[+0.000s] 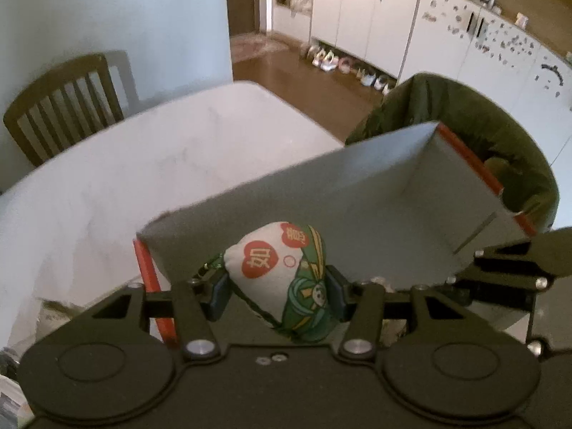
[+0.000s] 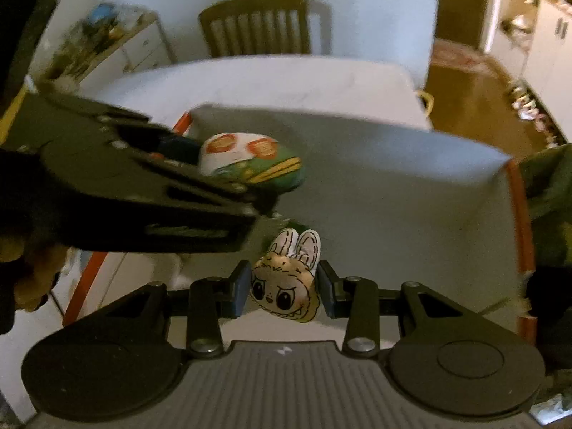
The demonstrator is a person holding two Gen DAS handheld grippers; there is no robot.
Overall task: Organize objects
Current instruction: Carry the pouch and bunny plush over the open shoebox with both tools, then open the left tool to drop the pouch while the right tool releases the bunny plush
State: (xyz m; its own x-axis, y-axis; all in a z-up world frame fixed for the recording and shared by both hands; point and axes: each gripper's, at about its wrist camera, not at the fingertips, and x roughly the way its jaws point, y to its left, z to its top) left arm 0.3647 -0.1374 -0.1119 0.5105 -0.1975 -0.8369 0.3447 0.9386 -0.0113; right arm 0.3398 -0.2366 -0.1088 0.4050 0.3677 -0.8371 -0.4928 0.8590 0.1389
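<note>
Left gripper [image 1: 277,291] pinches a soft, rounded printed fabric pouch [image 1: 286,271].

printed cloth pouch [image 1: 286,279], matt grey box [image 1: 357,196]

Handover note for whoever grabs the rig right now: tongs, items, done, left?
Left tongs: shut on the white-and-green pouch, held over the open grey box.
Right tongs: shut on the bunny-eared plush face, also over the box.
Box sits on the white table; what shows of its inside is bare.
Done: both items picked up.
Left: lower and release each into the box.
</note>
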